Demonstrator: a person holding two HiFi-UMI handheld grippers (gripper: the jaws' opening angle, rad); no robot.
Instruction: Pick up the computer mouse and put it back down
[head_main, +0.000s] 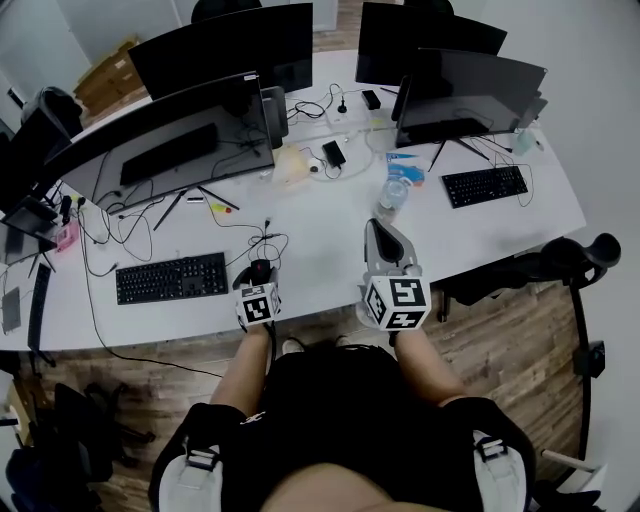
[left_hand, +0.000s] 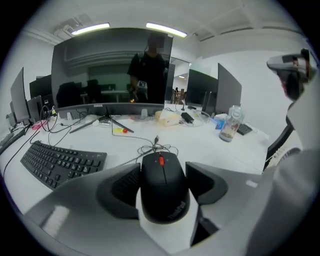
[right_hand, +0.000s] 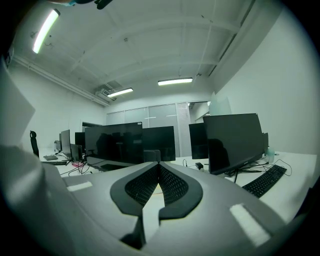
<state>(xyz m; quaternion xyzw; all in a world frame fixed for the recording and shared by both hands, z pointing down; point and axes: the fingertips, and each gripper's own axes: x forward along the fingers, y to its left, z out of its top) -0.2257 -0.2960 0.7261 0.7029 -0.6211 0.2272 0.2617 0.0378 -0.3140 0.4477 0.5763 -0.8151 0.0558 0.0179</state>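
Note:
A black computer mouse (left_hand: 162, 185) with a red scroll wheel sits between the two pads of my left gripper (left_hand: 161, 170), which is shut on its sides. In the head view the mouse (head_main: 260, 270) is near the front edge of the white desk (head_main: 320, 260), just right of a black keyboard (head_main: 170, 277). I cannot tell whether it touches the desk. Its cable (left_hand: 157, 147) lies coiled just beyond it. My right gripper (head_main: 378, 228) hovers to the right over the desk, its jaws pressed together and holding nothing (right_hand: 159, 164).
A large monitor (head_main: 170, 140) stands behind the keyboard (left_hand: 55, 162). A water bottle (head_main: 393, 193) stands beyond the right gripper, with a second keyboard (head_main: 485, 185) and more monitors at the right. Loose cables and small items lie mid-desk. An office chair (head_main: 570, 260) is at the right.

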